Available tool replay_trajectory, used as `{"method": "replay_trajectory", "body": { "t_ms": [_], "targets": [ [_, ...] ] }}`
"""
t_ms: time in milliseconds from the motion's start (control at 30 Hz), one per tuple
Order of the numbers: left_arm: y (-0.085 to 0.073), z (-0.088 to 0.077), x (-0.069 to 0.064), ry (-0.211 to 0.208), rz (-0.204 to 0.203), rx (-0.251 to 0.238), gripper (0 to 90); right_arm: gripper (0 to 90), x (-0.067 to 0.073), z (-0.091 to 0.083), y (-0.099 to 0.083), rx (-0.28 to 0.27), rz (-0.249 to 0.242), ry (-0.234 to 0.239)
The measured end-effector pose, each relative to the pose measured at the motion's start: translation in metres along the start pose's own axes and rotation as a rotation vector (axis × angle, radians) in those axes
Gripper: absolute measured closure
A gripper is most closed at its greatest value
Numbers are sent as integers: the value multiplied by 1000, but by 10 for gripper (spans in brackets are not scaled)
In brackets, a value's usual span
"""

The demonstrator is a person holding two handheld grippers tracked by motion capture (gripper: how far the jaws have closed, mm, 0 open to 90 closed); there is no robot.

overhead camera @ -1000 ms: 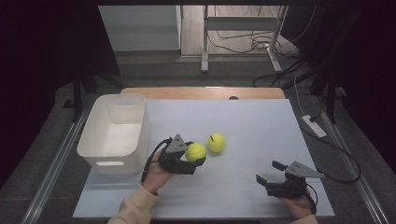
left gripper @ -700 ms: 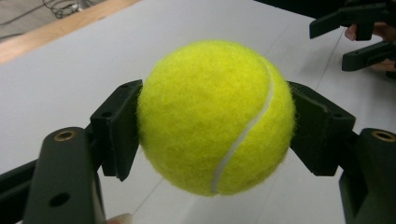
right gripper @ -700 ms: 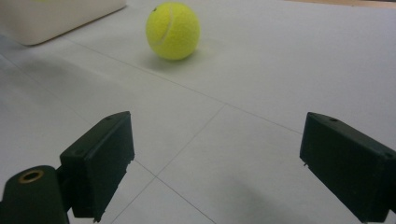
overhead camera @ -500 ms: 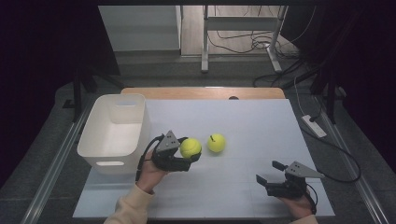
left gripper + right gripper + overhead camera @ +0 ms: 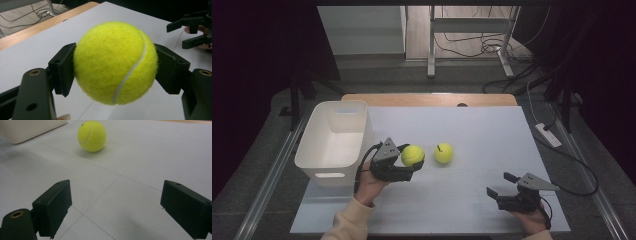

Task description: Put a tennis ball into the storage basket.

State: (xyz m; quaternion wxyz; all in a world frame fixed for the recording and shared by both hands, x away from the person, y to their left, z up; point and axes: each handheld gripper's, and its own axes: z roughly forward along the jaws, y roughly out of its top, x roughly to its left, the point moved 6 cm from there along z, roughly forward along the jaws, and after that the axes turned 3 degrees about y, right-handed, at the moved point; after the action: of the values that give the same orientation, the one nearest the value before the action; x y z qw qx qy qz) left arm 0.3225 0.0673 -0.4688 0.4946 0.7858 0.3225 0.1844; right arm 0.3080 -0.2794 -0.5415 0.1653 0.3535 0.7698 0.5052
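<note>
A second tennis ball (image 5: pixel 443 153) lies on the white table (image 5: pixel 492 130); white bin (image 5: pixel 334 142) at left.

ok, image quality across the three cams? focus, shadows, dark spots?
High view: table sheet evenly lit, surroundings fall to near black. Left gripper view: held tennis ball sharp, felt visible, far table soft. Right gripper view: free tennis ball slightly soft, faint shadow under it, no glare.

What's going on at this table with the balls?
A person holds tongs in each hand. The left tongs are clamped on a fuzzy yellow tennis ball, beside an open white plastic bin. A second yellow tennis ball lies on the white table. The right tongs are open and hold nothing.
</note>
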Motion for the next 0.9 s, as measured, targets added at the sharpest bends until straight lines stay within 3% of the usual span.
{"method": "replay_trajectory", "body": {
  "t_ms": [900],
  "targets": [
    [14,-34,19,59,-30,-88,267,99,0,0,0,-1,-3,-2]
  ]
}}
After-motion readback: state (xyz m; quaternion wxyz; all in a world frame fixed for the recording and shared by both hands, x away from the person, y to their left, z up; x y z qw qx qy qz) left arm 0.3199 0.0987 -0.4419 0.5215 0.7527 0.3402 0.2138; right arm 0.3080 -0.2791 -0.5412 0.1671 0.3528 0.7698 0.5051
